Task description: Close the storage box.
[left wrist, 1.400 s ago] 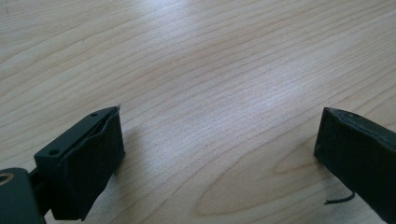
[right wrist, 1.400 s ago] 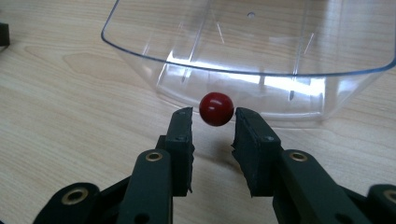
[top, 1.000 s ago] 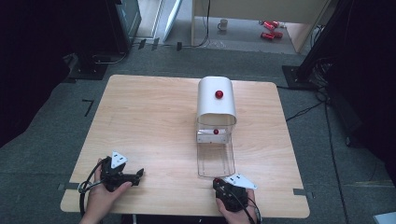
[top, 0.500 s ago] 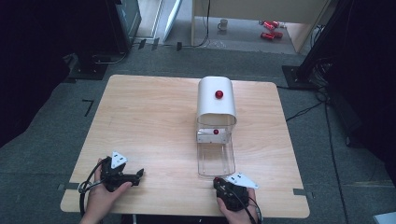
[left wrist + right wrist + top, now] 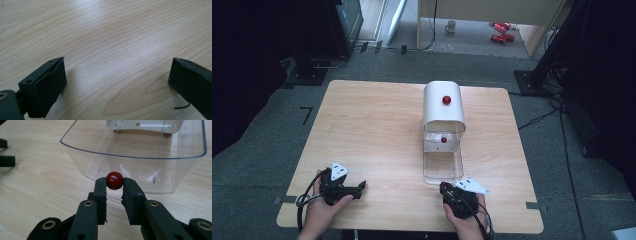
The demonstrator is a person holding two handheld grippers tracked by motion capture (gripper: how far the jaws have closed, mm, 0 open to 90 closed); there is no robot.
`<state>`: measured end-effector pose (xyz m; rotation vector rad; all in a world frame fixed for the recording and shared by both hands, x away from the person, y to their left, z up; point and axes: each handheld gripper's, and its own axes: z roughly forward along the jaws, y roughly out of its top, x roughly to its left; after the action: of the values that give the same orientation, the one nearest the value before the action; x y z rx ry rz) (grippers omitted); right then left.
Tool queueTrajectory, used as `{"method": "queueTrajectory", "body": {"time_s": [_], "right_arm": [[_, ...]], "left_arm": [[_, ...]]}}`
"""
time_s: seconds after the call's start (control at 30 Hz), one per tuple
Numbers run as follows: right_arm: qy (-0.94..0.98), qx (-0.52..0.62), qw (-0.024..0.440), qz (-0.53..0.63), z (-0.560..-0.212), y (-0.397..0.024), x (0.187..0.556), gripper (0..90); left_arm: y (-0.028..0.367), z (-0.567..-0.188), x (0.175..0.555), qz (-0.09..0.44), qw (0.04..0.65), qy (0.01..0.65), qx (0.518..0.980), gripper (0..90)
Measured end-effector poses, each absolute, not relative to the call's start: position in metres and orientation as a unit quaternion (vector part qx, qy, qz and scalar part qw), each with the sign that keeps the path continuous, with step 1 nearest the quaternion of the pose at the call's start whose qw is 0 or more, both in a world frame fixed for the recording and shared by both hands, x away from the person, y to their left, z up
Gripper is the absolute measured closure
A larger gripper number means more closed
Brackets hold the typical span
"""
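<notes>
Right gripper view: a small glossy red ball (image 5: 114, 180) is clamped by the right gripper (image 5: 114, 187) jaws just near of the clear plastic tray (image 5: 175, 157); the left gripper (image 5: 116, 75) jaws are spread wide over the bare wooden desk (image 5: 112, 37).

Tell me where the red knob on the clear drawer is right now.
In the right gripper view the red knob sits clamped between the right gripper jaws, on the front wall of the clear drawer, near the table's near-right edge.

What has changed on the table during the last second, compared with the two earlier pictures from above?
Nothing has visibly changed. The left gripper rests open on the light wooden table, and the right gripper stays shut on a small red ball at the near end of the clear plastic drawer, pulled out of the white rounded cabinet.
</notes>
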<state>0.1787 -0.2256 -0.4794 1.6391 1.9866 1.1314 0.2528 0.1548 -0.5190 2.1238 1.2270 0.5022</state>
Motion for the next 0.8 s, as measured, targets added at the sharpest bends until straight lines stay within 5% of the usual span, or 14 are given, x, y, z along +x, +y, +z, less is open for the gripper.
{"method": "queueTrajectory", "body": {"time_s": [0.8], "right_arm": [[0.693,0.575,0.170,0.401,-0.475,-0.219,0.210,75.0]], "left_arm": [[0.155,-0.519,0.253,0.190,0.314,0.465,0.806,1.3]]}}
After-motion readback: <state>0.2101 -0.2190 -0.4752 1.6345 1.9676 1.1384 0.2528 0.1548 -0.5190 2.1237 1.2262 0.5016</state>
